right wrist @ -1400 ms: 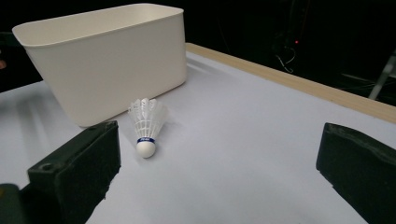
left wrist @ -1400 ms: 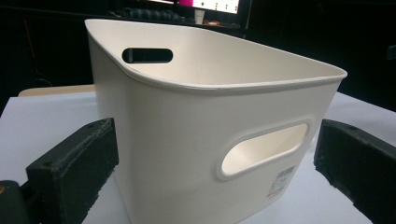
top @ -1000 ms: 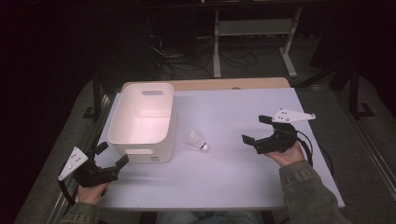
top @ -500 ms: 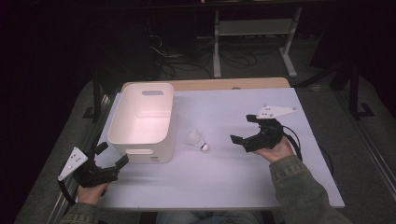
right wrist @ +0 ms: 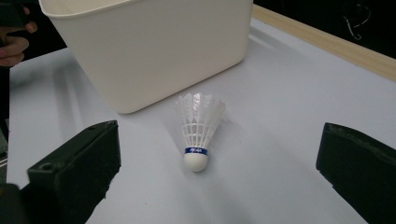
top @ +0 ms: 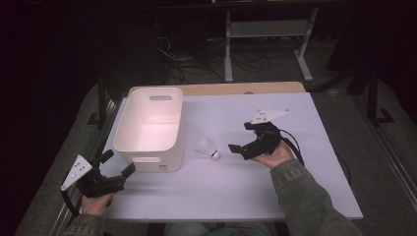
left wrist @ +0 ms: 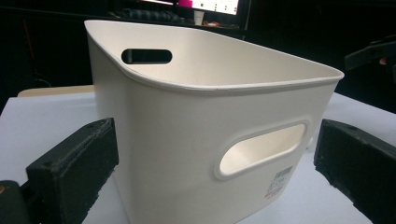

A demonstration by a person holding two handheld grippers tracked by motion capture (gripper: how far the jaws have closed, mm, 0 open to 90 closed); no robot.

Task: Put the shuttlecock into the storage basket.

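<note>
A white shuttlecock (top: 209, 147) lies on the pale table (top: 295, 187), just right of a white bin (top: 152, 125). In the right gripper view the shuttlecock (right wrist: 198, 128) rests with its cork end towards me, feathers pointing at the bin (right wrist: 154, 46). My right gripper (top: 239, 136) is open a short way right of the shuttlecock, its jaws spread wide and nothing between them. My left gripper (top: 118, 162) is open at the table's front left corner, facing the bin's near wall (left wrist: 210, 116) with its handle slot.
A wooden strip (top: 236, 88) runs along the table's far edge. Dark floor, cables and a metal frame (top: 265, 29) lie beyond it. The person's left hand (right wrist: 14, 42) shows past the bin in the right gripper view.
My right gripper has moved left across the table, closer to the shuttlecock. The left gripper, the bin and the shuttlecock have stayed put.
</note>
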